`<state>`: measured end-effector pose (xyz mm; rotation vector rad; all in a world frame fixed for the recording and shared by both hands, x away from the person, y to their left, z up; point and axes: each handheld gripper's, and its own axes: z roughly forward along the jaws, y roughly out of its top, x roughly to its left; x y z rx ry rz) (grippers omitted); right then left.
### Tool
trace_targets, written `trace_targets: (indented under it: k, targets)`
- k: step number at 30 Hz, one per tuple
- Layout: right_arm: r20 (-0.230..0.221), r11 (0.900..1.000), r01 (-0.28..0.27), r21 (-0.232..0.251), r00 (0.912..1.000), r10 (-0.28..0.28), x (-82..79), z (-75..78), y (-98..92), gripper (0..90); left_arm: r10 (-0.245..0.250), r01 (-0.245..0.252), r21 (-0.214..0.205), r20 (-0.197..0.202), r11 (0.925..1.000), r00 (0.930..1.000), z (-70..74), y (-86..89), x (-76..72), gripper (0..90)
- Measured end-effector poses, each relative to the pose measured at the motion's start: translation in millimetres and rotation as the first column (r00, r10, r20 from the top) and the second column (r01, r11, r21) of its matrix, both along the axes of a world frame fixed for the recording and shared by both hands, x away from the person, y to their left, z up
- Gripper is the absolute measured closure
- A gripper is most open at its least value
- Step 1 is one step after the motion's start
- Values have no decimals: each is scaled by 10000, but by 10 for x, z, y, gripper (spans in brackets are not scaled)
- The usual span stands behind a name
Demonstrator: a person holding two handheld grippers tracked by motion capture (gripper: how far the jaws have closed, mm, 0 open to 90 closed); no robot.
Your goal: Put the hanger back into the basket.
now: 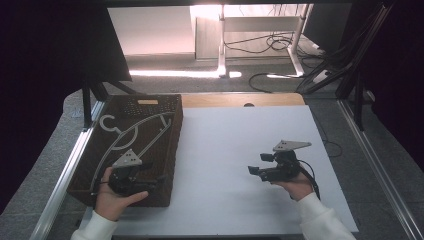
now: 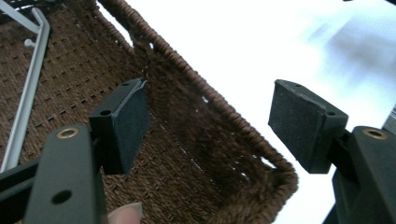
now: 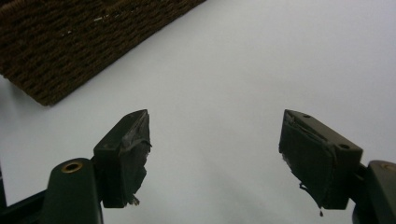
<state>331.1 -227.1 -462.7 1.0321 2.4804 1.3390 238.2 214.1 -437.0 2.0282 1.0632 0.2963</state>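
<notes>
A left hand-held gripper [image 1: 161, 178] hovered wide open over a brown woven basket [image 1: 171, 145] holding a metal hanger [image 1: 131, 131]; the right hand-held gripper [image 1: 254, 164] gaped empty above the white counter [image 1: 225, 145].

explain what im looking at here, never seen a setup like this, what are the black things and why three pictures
A person sits at a white table, holding a black two-jaw gripper in each hand. The high view looks down from above: the left gripper hangs over a brown woven basket, the right gripper over bare table. The other two pictures come from cameras riding on each gripper, looking along its jaws. A grey clothes hanger lies in the basket. Both grippers are open and hold nothing.
</notes>
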Motion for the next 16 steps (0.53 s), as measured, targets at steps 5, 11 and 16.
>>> trace_targets:
  k: [5,11,16]
  targets:
    - [137,9998,-48,-195,9999,50,-12,-8,20,245,71,-71,-371,1,9993,10000,-5,50,-6,277]
    - [208,9994,-63,-350,9998,71,-33,5,8,237,163,-156,-634,96,9979,9998,25,80,2,275]
    - [402,9993,94,-351,9992,-79,-46,16,-36,227,212,-209,-512,66,9985,9998,12,73,36,273]
